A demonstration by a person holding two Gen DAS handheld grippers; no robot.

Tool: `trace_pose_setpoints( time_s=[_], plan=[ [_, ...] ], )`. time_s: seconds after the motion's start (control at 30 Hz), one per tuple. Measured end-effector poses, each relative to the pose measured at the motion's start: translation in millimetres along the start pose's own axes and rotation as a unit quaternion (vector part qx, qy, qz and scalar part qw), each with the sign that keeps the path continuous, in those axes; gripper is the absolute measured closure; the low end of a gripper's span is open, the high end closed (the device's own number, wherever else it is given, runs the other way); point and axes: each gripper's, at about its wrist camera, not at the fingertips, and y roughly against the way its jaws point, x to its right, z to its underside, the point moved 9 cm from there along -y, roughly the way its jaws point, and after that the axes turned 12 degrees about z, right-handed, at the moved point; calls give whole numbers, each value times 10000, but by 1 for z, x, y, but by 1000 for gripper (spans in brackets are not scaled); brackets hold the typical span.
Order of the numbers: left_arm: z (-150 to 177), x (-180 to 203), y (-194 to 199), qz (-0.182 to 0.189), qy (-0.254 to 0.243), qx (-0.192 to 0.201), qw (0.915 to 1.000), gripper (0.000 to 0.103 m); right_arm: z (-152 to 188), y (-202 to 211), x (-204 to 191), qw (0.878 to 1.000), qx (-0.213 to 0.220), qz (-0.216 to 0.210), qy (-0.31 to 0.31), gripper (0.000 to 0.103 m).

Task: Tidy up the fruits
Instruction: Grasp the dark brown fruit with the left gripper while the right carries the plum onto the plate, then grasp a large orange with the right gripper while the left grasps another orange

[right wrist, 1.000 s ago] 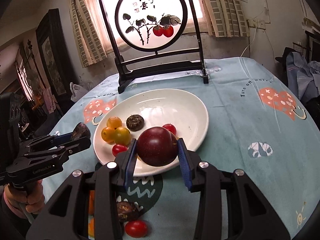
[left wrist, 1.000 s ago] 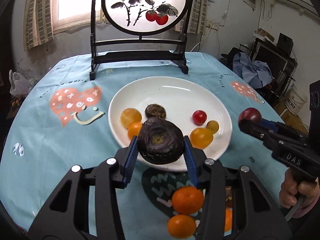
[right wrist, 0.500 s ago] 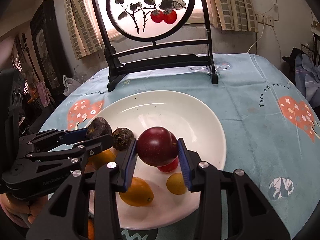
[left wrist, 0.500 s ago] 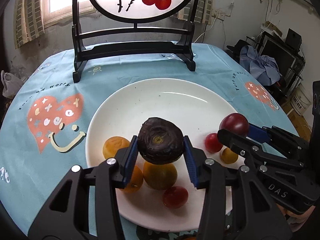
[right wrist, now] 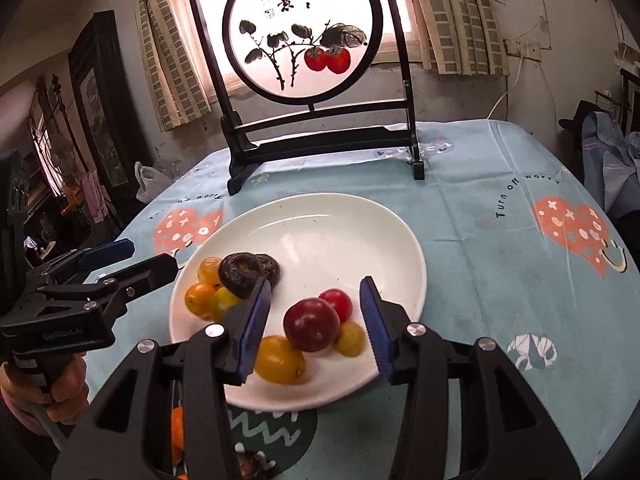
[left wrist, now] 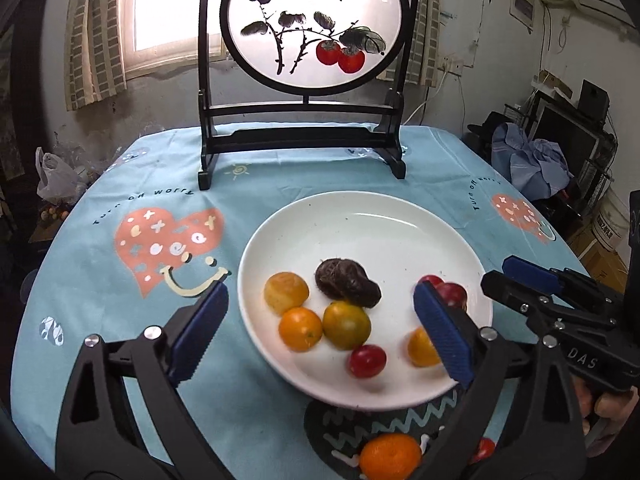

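A white plate (left wrist: 360, 216) (right wrist: 320, 220) holds several small fruits. My left gripper (left wrist: 320, 334) stands wide open above the plate's near side, its jaws still opening with nothing between them. The dark brown fruit (left wrist: 346, 282) (right wrist: 240, 270) lies on the plate against a second dark one, beside orange citrus (left wrist: 300, 328). My right gripper (right wrist: 314, 326) (left wrist: 498, 272) is opening. The red plum (right wrist: 312, 324) rests on the plate between its pads, with a gap on both sides. A red tomato (right wrist: 338, 300) and yellow fruits touch the plum. The left gripper (right wrist: 136, 258) shows at the left.
A black stand with a round painted screen (left wrist: 310, 24) occupies the table's far side. On the blue cloth near the front edge lie an orange (left wrist: 390, 456) and a red tomato (left wrist: 484, 448). A hand (right wrist: 60, 396) holds the left gripper's handle. Cluttered furniture stands right of the table.
Both grippers have opened. The dark brown fruit and the red plum have left the pads and now lie on the plate. Both grippers have drawn back a little.
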Motion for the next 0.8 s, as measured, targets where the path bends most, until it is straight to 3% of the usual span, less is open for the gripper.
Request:
trace_pose_setpoints(
  time_s=[0.37, 0.53, 0.8],
  plan=[
    [88, -31, 40, -100, 576, -278, 9979, 7, 84, 65, -19, 9977, -234, -587, -241, 56],
    [103, -34, 49, -190, 573, -278, 9978, 7, 113, 75, -30, 9924, -575, -987, -469, 56],
    [113, -35, 54, -173, 582, -302, 9977, 7, 137, 69, -51, 9864, -1063, -1212, -335, 56]
  ],
)
